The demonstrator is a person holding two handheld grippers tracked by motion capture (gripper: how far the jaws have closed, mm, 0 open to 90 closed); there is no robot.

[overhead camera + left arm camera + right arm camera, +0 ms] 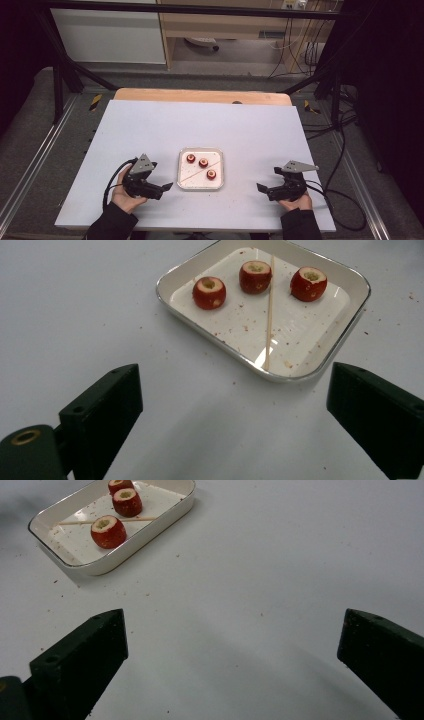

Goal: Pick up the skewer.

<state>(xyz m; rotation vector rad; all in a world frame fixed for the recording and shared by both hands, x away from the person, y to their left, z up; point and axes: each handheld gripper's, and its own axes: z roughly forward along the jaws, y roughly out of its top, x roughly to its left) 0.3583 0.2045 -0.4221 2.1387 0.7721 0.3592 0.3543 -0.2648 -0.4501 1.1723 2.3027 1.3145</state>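
- High view: white tray (218,186) with three cored red fruits (203,163) and a skewer (200,169) lies between both grippers.
- Left hand-held gripper (166,187) released, slightly nearer; right hand-held gripper (261,188) released.

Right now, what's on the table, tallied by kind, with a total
Red cored fruits: 3, all in the tray
Wooden skewer: 1, lying across the tray floor
White tray: 1
Handheld grippers: 2, left gripper and right gripper, both open and empty, one on each side of the tray
Total: 7
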